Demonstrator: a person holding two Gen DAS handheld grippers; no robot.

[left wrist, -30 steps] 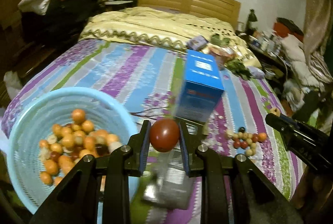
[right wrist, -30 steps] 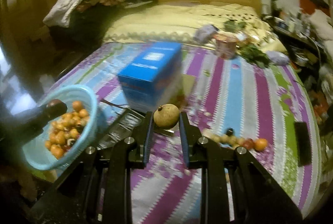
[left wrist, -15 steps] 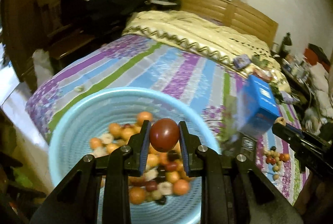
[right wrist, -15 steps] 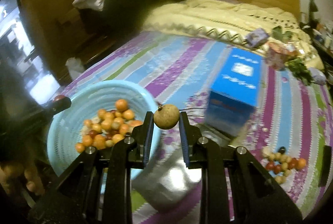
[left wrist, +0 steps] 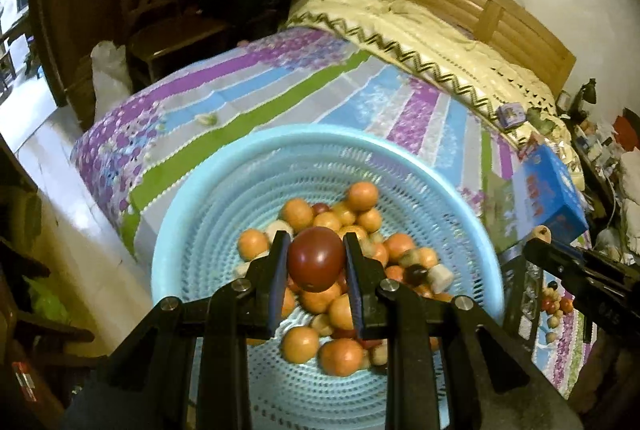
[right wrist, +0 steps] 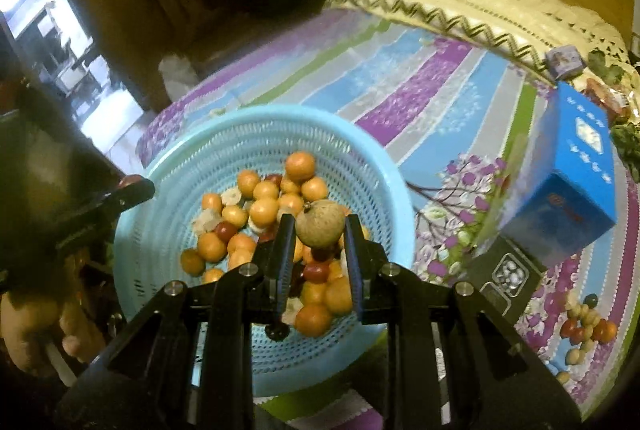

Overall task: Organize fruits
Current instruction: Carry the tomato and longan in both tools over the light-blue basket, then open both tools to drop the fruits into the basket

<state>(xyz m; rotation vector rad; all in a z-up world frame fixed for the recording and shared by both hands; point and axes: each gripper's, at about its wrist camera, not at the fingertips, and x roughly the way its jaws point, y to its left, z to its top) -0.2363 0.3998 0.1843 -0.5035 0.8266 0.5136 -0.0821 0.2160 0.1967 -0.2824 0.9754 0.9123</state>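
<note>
Both fruits now over basket (left wrist: pixel 192 230); only right view shows hand (right wrist: pixel 36 314).

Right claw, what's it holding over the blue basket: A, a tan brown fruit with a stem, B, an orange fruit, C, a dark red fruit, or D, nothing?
A: the right claw is shut on a tan brown fruit with a short stem, above the blue basket; the dark red fruit is in the left claw.
</note>
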